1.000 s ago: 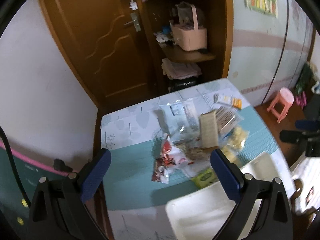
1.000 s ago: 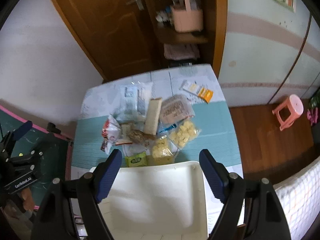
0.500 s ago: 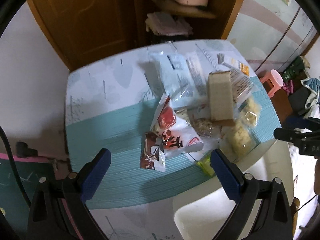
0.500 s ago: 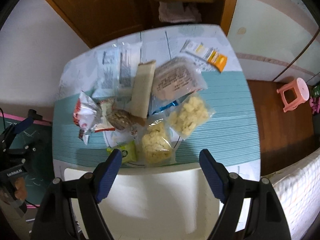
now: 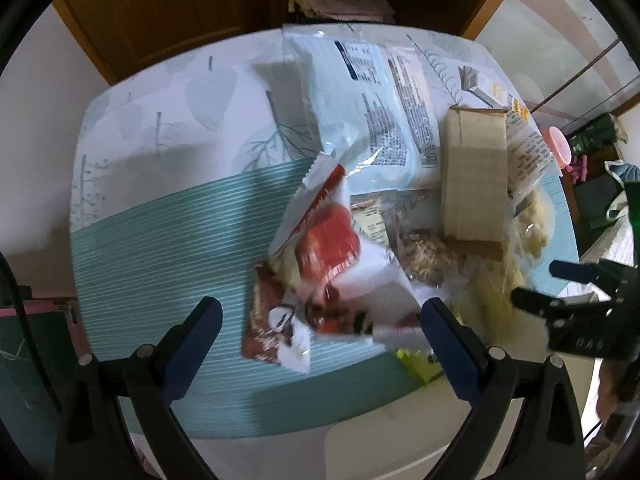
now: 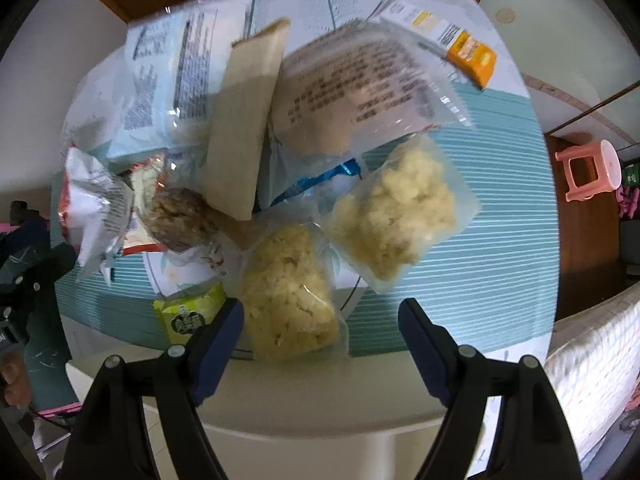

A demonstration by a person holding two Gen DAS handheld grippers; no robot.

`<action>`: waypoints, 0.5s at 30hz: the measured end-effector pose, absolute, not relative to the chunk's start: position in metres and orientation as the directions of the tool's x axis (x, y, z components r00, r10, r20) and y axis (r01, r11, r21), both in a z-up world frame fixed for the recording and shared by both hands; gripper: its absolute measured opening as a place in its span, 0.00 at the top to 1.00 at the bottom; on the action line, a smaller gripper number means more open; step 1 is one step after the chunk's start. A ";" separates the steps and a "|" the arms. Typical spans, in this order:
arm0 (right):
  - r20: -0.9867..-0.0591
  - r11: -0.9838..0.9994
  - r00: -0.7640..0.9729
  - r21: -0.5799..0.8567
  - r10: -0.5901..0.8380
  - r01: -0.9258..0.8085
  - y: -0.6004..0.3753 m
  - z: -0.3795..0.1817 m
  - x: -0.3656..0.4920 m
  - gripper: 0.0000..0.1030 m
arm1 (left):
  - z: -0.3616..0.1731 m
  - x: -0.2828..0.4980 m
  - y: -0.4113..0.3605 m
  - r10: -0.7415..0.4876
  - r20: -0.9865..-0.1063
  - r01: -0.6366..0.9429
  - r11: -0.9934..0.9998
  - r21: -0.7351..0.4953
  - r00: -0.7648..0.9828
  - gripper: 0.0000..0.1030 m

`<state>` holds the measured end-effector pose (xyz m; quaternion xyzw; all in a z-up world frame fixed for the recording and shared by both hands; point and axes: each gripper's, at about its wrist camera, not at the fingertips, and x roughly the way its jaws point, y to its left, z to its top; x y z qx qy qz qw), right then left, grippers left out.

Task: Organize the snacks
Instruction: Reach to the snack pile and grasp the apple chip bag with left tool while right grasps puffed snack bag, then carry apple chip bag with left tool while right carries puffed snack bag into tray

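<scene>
A heap of snack packets lies on the teal-and-white tablecloth. My left gripper hangs open above a red-and-white packet and a brown packet, touching neither. My right gripper is open too, pointing straight down over a clear bag of yellow crumbly snack; nothing is gripped. A second clear yellow bag, a small green packet, a long tan package and pale blue bags fill the pile. The right gripper also shows at the right edge of the left wrist view.
A white tray sits at the table's near edge, under both grippers. An orange-and-white packet lies apart at the far right corner. A pink stool stands on the wooden floor to the right. A wooden door and shelf are behind the table.
Both grippers have dropped toward the table and tilted downward. The snack pile now fills each view, and the shelf and door have slid out of the top. Both stay open.
</scene>
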<state>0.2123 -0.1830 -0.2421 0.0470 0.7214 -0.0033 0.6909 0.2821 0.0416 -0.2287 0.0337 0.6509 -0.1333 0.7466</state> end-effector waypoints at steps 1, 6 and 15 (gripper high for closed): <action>-0.997 0.996 -0.051 0.057 0.061 0.072 -0.181 -0.247 0.214 0.22 | -0.232 0.284 0.039 -0.152 -0.982 0.241 0.963 -0.121 0.112 0.04; -0.994 0.995 -0.085 0.066 0.072 0.070 -0.172 -0.260 0.218 0.22 | -0.249 0.290 0.029 -0.137 -0.987 0.223 0.968 -0.114 0.089 0.04; -0.982 0.991 -0.145 0.109 0.119 0.074 -0.154 -0.286 0.216 0.42 | -0.267 0.288 0.028 -0.180 -0.982 0.174 0.970 -0.169 0.049 0.51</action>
